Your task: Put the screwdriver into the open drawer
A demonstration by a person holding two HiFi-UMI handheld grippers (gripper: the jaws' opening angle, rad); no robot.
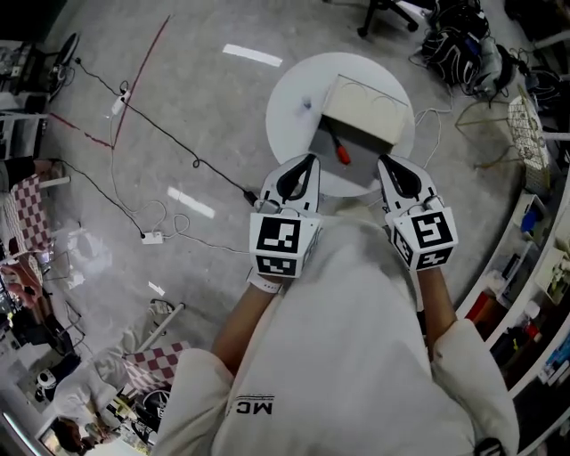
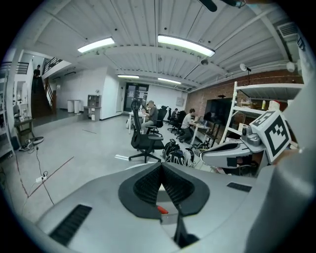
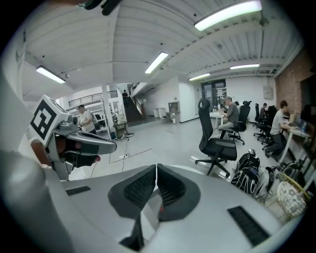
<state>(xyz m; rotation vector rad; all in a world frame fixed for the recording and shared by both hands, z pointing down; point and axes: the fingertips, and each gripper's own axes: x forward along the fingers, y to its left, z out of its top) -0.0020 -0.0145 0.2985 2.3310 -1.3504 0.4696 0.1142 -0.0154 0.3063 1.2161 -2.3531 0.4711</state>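
A screwdriver [image 1: 339, 150] with a red handle and a black shaft lies inside the open drawer [image 1: 322, 142] of a beige box [image 1: 367, 109] on the round white table [image 1: 289, 107]. My left gripper [image 1: 311, 159] is shut and empty, with its tip just left of the drawer. On the drawer's right, my right gripper [image 1: 383, 161] is also shut and empty. In the left gripper view the closed jaws [image 2: 161, 166] let a bit of the red handle [image 2: 162, 209] show below them. The right gripper view shows its own gripper [image 3: 156, 167] with the jaws pressed together.
Cables [image 1: 151, 125] and a power strip [image 1: 152, 237] run over the grey floor left of the table. Shelving [image 1: 534, 294] lines the right side. Bags [image 1: 459, 44] and an office chair [image 1: 387, 11] stand beyond the table. Clutter [image 1: 53, 356] fills the lower left.
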